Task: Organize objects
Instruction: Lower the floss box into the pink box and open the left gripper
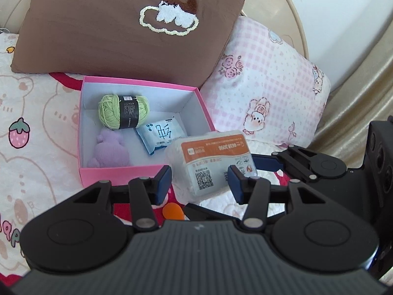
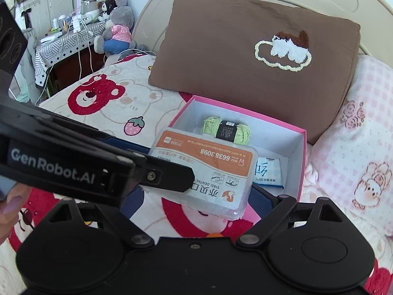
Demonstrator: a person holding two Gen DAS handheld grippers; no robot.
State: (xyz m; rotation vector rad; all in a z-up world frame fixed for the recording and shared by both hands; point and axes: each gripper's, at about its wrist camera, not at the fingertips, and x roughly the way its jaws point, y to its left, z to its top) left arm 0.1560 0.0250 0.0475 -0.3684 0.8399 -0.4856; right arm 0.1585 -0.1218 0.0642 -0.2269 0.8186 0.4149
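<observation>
Right now the clear plastic box (image 1: 211, 157) with the orange label hangs tilted just above the bedspread (image 1: 36, 123), and both tools are crowded around it. Through the left camera I see the left gripper (image 1: 199, 184) drawn in to about the width of the plastic box, one blue pad pressed to its 9 o'clock side and the other to its 3 o'clock side, so I read that one as holding it. Through the right camera the right gripper (image 2: 197, 195) stands wider, with the plastic box lying between its fingers; one finger sits at the box's 4 o'clock corner and the other is half hidden behind the left tool at 8 o'clock, so I cannot tell whether those jaws actually press on it. At 11 o'clock from the plastic box in the left view, just beside it, sits the open pink box (image 1: 118, 172). Inside are a ball of green yarn (image 1: 124, 111) at the back, a purple soft toy (image 1: 109, 151) at the front left and a blue packet (image 1: 162, 134) to the right. A brown pillow (image 1: 110, 29) leans behind, at 12 o'clock.
</observation>
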